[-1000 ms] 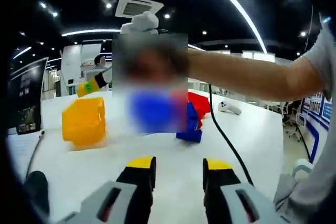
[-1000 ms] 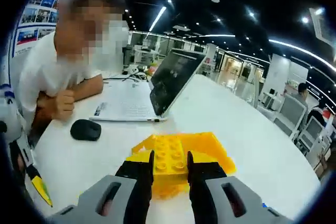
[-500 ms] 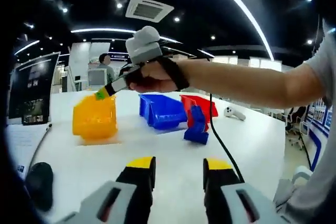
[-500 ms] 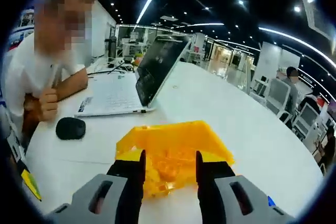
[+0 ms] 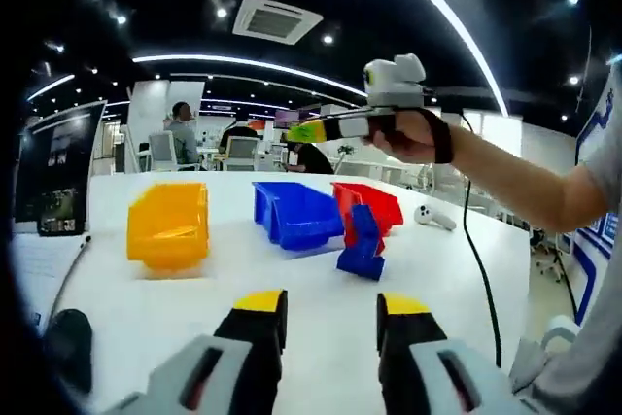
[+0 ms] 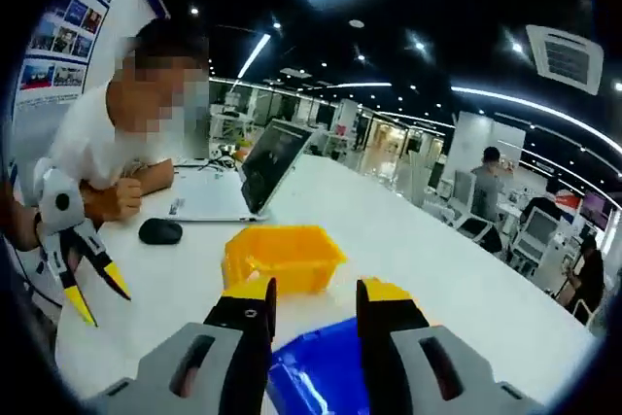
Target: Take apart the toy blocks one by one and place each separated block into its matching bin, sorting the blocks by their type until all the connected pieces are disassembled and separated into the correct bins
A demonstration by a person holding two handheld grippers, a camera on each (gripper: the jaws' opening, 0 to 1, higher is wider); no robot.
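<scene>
Lifting clear with both hand-held grippers open and empty.
Right hand-held gripper (image 6: pixel 309 300) hovers above the blue plastic bin (image 5: pixel 294 214); joined blue toy blocks (image 5: pixel 362 243), apparently still connected, stand on the white table (image 5: pixel 321 328) beside the bins for sorting.

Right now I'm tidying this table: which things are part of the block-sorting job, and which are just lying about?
Job: yellow bin, blue bin, red bin, blue block stack.

Lying about: laptop, mouse, white controller.
</scene>
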